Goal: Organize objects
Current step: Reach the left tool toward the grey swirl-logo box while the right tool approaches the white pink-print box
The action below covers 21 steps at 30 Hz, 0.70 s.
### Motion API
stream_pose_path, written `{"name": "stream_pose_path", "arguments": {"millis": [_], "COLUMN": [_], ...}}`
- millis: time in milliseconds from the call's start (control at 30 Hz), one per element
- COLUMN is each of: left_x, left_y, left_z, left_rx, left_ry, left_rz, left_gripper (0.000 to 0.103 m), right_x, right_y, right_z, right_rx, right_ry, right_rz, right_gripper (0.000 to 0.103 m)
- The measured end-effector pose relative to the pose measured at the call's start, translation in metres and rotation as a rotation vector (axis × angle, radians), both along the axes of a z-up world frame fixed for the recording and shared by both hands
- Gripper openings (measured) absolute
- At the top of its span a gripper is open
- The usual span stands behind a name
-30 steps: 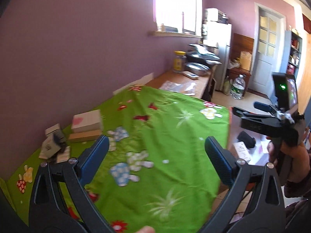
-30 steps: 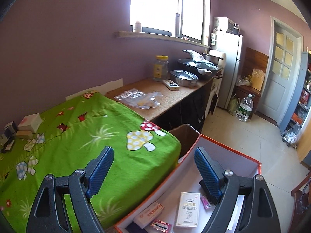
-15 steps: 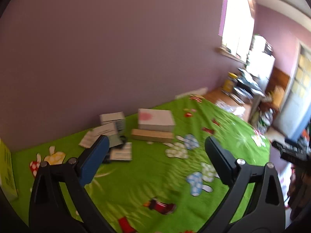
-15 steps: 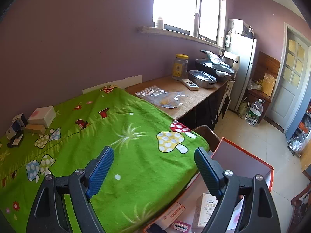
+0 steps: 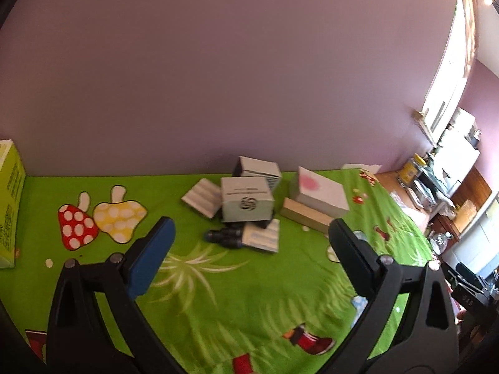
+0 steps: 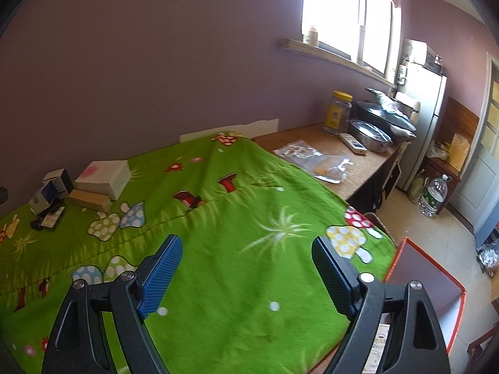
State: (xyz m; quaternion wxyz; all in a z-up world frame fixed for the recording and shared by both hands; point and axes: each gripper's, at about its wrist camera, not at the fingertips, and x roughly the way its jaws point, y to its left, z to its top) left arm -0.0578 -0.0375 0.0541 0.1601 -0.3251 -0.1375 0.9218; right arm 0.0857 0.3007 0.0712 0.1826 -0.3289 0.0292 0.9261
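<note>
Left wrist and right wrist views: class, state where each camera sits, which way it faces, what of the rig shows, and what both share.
Left wrist: on the left gripper, facing the purple wall and a pile of small boxes; its open fingers show.
Right wrist: on the right gripper, facing along the green blanket to the wooden counter and window; open fingers show.
Shared: blanket, boxes, the white box with a pink spot.

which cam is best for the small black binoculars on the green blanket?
Left wrist: the small black binoculars lie near centre frame, ahead of the open jaws, beside the grey cardboard box. Right wrist shows them only as a tiny dark shape at the far left edge.
</note>
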Motion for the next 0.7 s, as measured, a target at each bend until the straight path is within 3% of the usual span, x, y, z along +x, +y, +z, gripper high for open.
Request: {"name": "stream_pose_path", "arguments": {"millis": [267,700], "left_x": [-0.006,-0.021], "left_y": [-0.020,-0.034], "left_z": [-0.010,-0.036], "left_rx": [0.005,-0.069], "left_ry": [-0.027,-0.101], "left_rz": [0.081,0.161], "left_gripper": [0.100,0.100], "right_x": [-0.026,-0.074], "right_y": [-0.033,-0.085], "right_z": [-0.001,-0.005], "right_rx": [-0.004,0.035], "right_ry": [-0.003,-0.033], "right_rz": [0.088,0.234], "right_gripper": [0.086,0.086]}}
